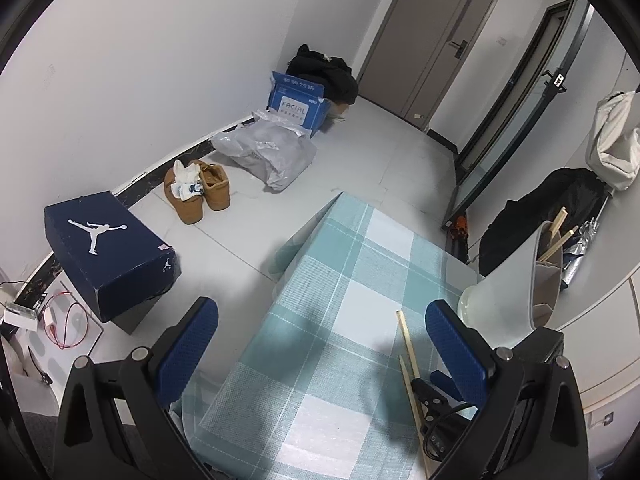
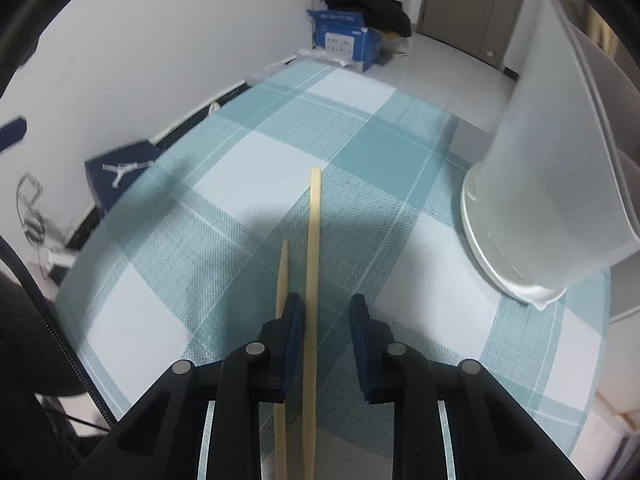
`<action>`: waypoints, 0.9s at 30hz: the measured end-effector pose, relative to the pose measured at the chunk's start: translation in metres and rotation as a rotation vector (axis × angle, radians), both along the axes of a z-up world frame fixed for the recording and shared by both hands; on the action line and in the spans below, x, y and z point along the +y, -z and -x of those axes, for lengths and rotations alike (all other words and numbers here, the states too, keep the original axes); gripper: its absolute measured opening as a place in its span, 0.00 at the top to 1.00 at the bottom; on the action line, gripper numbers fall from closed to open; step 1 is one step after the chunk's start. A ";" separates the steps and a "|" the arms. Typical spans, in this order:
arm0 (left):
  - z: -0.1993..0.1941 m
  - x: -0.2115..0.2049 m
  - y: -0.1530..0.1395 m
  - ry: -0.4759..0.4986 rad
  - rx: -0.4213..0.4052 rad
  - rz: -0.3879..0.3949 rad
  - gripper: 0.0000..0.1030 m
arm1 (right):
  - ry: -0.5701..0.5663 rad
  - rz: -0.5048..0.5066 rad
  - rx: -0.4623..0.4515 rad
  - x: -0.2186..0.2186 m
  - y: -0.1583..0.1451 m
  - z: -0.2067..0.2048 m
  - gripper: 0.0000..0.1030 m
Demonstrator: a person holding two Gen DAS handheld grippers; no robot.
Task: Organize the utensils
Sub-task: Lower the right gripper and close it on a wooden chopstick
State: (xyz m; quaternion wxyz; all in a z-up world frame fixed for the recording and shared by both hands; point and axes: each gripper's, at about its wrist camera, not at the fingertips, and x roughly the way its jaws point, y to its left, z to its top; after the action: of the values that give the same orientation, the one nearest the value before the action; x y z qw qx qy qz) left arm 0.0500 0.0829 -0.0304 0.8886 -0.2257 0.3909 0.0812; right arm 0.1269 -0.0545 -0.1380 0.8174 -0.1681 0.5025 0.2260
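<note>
Two pale wooden chopsticks lie on the teal checked tablecloth (image 2: pixel 240 184). The longer chopstick (image 2: pixel 314 240) runs between the fingers of my right gripper (image 2: pixel 326 306), close against the left pad, with a gap to the right pad. The shorter chopstick (image 2: pixel 282 276) lies just outside the left finger. The jaws stand narrow but open. A white translucent holder (image 2: pixel 540 200) stands at the right. In the left wrist view, this holder (image 1: pixel 516 280) has several chopsticks (image 1: pixel 556 236) in it. My left gripper (image 1: pixel 320 308) hovers wide open over the cloth with nothing in it. The chopstick pair (image 1: pixel 408 344) and the right gripper (image 1: pixel 430 390) show beside its right finger.
On the floor to the left are a dark blue shoe box (image 1: pixel 108 252), tan shoes (image 1: pixel 196 192), a grey plastic bag (image 1: pixel 268 152) and a blue carton (image 1: pixel 298 102). A black bag (image 1: pixel 540 216) leans right of the table. The table's far corner (image 1: pixel 344 196) drops off ahead.
</note>
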 end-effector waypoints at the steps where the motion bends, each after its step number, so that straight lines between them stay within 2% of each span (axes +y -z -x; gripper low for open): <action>1: 0.000 0.001 0.001 -0.004 0.003 -0.001 0.01 | -0.001 -0.002 0.007 0.000 0.000 -0.002 0.82; 2: 0.000 0.002 0.001 -0.007 0.006 -0.001 0.01 | 0.005 -0.023 0.022 -0.001 0.000 -0.003 0.89; 4: 0.000 0.003 0.003 -0.013 0.014 0.003 0.01 | 0.022 -0.034 0.036 -0.004 0.000 -0.007 0.95; 6: 0.000 0.005 0.004 -0.019 0.020 0.011 0.01 | 0.028 -0.038 0.060 -0.009 -0.001 -0.006 0.95; 9: 0.000 0.006 0.007 -0.021 0.031 0.023 0.01 | 0.001 0.019 0.095 -0.019 -0.005 -0.001 0.95; 14: -0.003 0.004 0.008 -0.016 0.044 0.037 0.01 | -0.061 0.079 0.159 -0.050 -0.017 0.029 0.95; 18: -0.001 0.003 0.009 -0.015 0.047 0.057 0.01 | -0.046 0.072 0.186 -0.069 -0.017 0.043 0.94; 23: 0.001 -0.001 0.012 -0.010 0.058 0.044 0.01 | -0.092 0.114 0.203 -0.068 -0.008 0.045 0.94; 27: 0.002 -0.001 0.014 -0.018 0.068 0.035 0.01 | -0.095 0.101 0.188 -0.062 -0.015 0.037 0.93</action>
State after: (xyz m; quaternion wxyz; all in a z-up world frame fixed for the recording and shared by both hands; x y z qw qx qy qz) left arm 0.0482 0.0823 -0.0444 0.8699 -0.2418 0.4203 0.0903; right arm 0.0899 -0.1168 -0.1226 0.7456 -0.2107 0.5792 0.2536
